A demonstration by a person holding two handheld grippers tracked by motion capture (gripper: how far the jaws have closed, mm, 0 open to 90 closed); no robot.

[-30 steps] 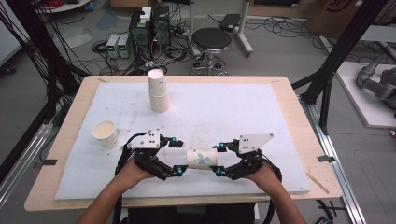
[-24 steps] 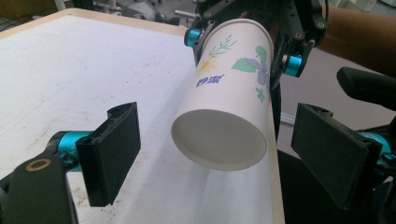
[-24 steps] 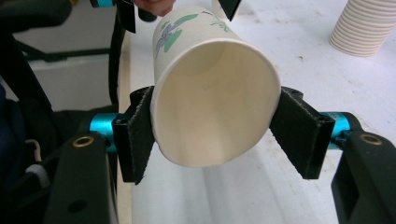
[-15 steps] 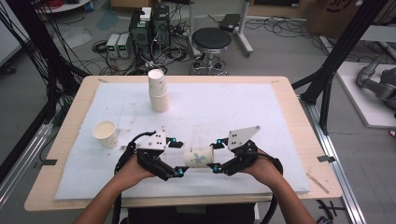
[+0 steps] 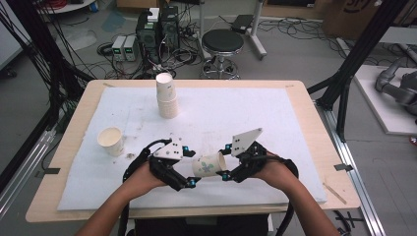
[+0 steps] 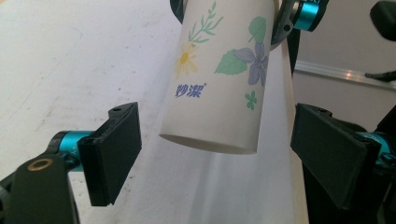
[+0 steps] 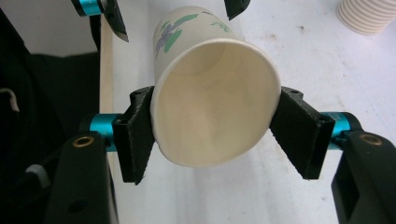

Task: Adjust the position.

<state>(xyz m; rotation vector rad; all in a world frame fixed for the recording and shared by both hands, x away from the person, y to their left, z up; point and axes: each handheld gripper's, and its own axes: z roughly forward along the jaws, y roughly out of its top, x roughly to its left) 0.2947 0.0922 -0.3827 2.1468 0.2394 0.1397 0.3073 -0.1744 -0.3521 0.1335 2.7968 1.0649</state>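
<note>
In the left gripper view the top edge cuts off the floral paper cup (image 6: 219, 79) at its rim end, beyond the fingers (image 6: 114, 149). In the right gripper view the stack of cups (image 7: 369, 14), far past the fingers (image 7: 299, 135), is clipped at the corner. In the high view the cup's print is too small to read.

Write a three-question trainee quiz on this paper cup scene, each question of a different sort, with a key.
1. True or false: the right gripper is shut on the flowered cup near its open rim.
2. The left gripper has its jaws: A) pressed on the cup, B) open, apart from the cup's base, C) shut with nothing between them.
3. What stands at the far side of the white mat?

Key: 1 true; 2 B; 3 a stack of paper cups. A single cup stands apart at the mat's left.
</note>
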